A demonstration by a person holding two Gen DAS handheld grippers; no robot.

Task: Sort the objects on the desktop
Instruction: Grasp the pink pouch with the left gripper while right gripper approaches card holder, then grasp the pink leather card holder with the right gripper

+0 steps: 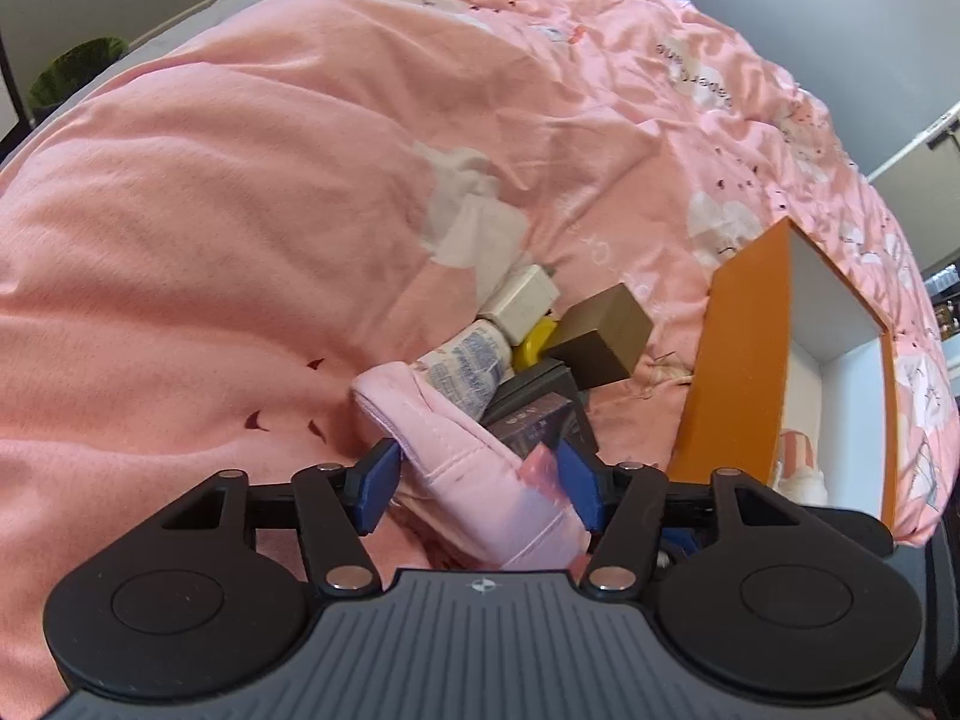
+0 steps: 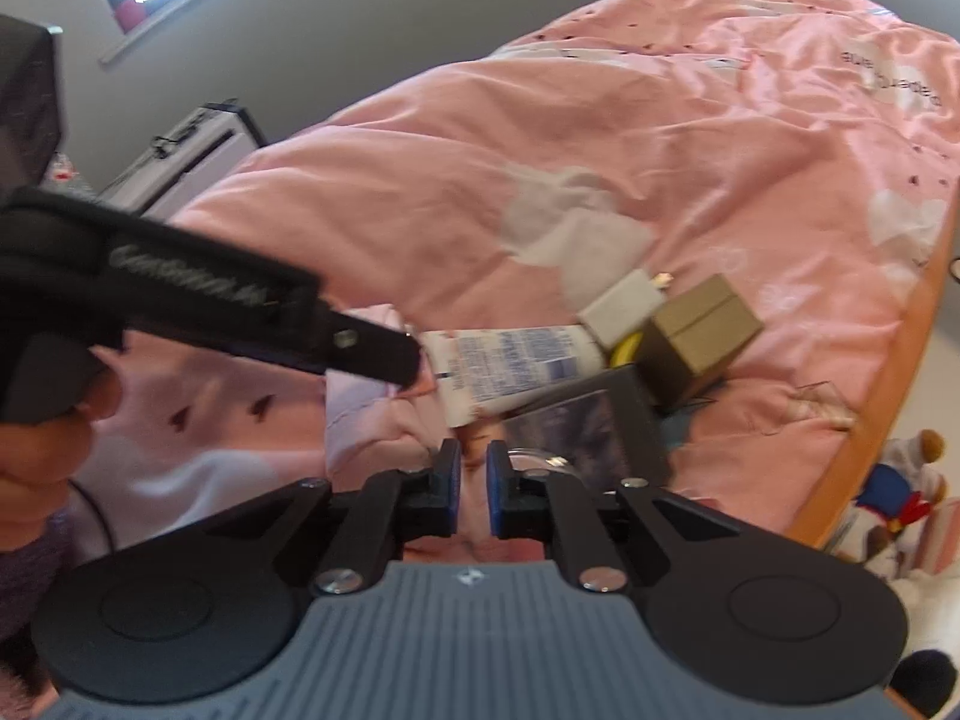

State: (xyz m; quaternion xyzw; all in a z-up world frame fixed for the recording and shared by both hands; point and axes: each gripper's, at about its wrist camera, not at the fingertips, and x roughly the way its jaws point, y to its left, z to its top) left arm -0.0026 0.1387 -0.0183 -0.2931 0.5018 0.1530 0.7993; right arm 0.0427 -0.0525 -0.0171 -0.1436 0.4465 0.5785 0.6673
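A pile lies on the pink duvet (image 1: 240, 240). In it are a white tube with blue print (image 1: 468, 360) (image 2: 510, 360), a white charger cube (image 1: 522, 300) (image 2: 624, 300), a yellow piece (image 1: 534, 342), a khaki box (image 1: 606, 330) (image 2: 702, 330) and a dark box (image 1: 534, 414) (image 2: 588, 420). A pale pink cloth item (image 1: 456, 456) (image 2: 360, 408) lies between the wide blue pads of my left gripper (image 1: 480, 489), which is open around it. My right gripper (image 2: 474, 474) is shut just in front of the dark box, over pink cloth. I cannot tell if it pinches any fabric.
An orange box with a white inside (image 1: 738, 360) stands to the right of the pile, with a striped item (image 1: 798, 456) in it. The bed's orange edge (image 2: 900, 330) runs along the right, with a plush toy (image 2: 900, 480) beyond it. A case (image 2: 192, 138) stands past the bed's far left.
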